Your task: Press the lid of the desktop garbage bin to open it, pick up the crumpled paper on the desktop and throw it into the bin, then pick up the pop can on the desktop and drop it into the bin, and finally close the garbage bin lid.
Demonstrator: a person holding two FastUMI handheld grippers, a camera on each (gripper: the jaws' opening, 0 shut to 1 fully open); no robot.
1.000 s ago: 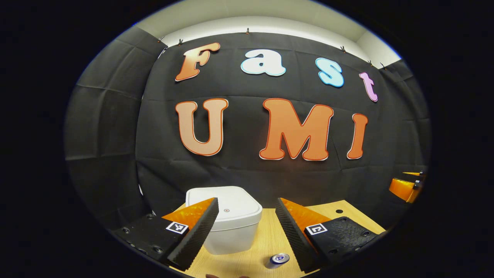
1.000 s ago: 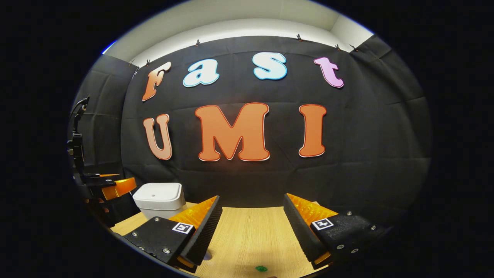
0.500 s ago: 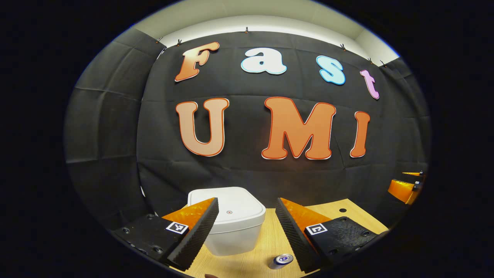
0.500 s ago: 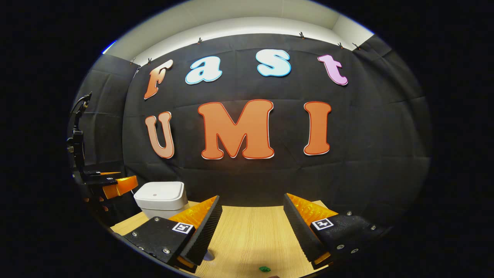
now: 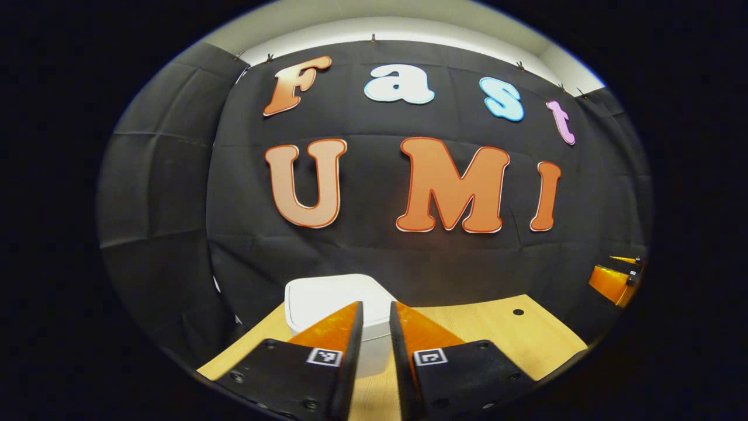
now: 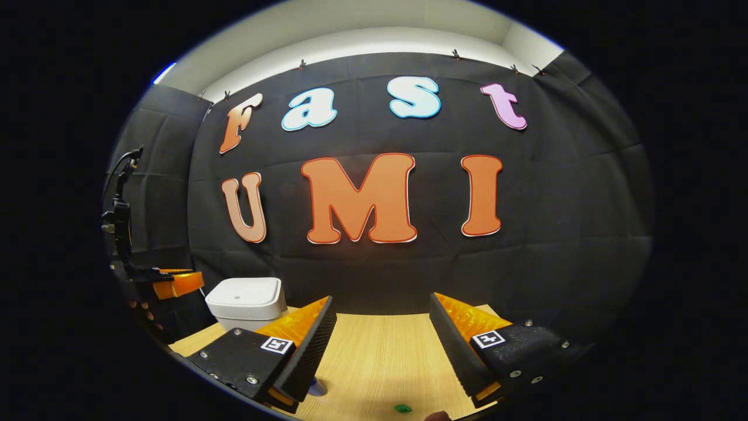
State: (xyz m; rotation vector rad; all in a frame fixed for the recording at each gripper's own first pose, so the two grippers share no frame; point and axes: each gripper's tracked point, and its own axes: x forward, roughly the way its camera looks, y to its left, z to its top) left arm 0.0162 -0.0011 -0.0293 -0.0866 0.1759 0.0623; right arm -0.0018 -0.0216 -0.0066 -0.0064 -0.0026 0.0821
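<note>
Left gripper view: left gripper (image 5: 376,327) had its fingers narrowed to a slim gap, nothing between them; bin (image 5: 327,295) stood just beyond the tips, lid down; half a second earlier the fingers were wide.
Press advice: best to bring the nearly closed tips squarely onto the lid's middle and push straight down.
Right gripper view: right gripper (image 6: 383,327) was wide and empty over the table (image 6: 380,356); bin (image 6: 245,298) lay beyond its left finger; little had changed.

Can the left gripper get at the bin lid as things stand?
Probably yes. The left gripper, fingers nearly together, points straight at the shut bin lid, with nothing between them; the right gripper stays off to the side.
</note>
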